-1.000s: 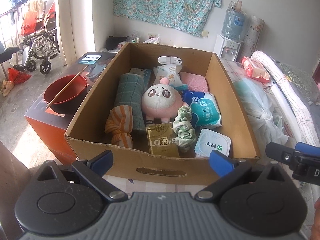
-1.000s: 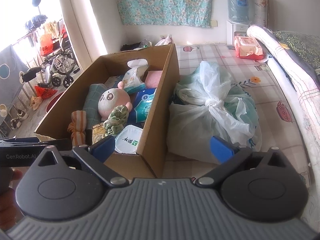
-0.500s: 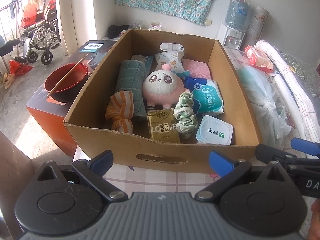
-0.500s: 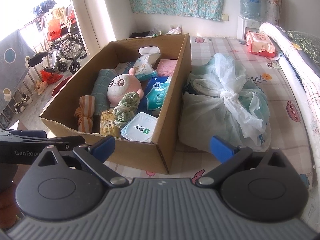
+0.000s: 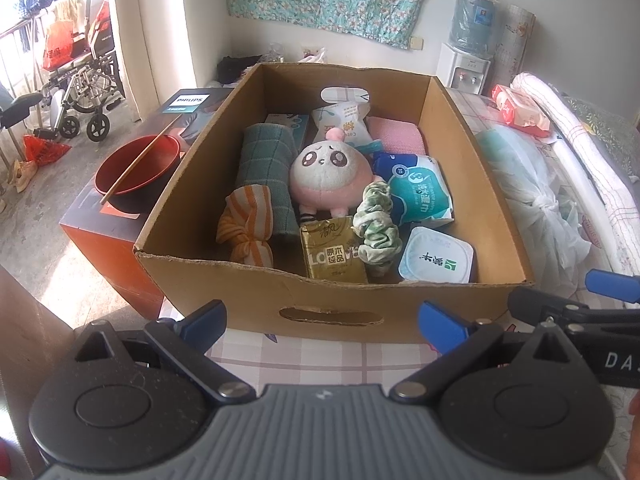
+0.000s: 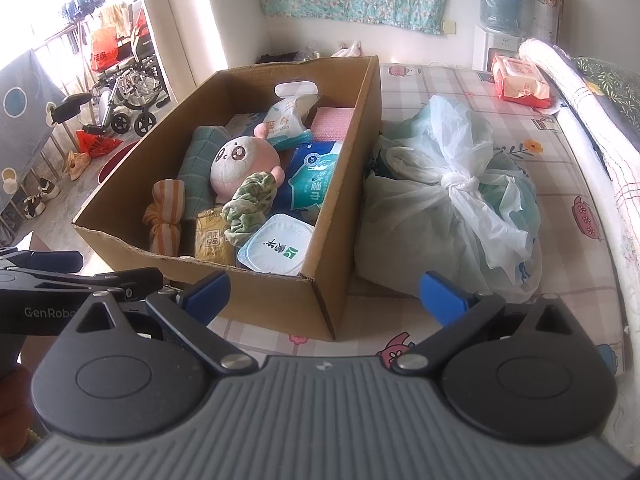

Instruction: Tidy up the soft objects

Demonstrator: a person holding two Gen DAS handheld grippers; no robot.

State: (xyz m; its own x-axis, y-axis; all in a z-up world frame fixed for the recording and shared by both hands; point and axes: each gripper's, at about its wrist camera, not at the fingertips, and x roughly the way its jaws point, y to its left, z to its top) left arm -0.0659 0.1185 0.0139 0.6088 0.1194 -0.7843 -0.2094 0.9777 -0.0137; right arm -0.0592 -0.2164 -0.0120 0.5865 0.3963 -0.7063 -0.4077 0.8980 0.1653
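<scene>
The left gripper (image 5: 322, 322) has a grey ribbed body with a tiny white mark in the middle. Two big black round parts sit on its sides, each with a flat circle on top. Black bars run to blue fingertips (image 5: 208, 318), with a shiny silver screw on each bar. The right gripper (image 6: 326, 292) looks just the same. White letters show on each gripper's black side. A bit of reddish skin shows at the edge.
</scene>
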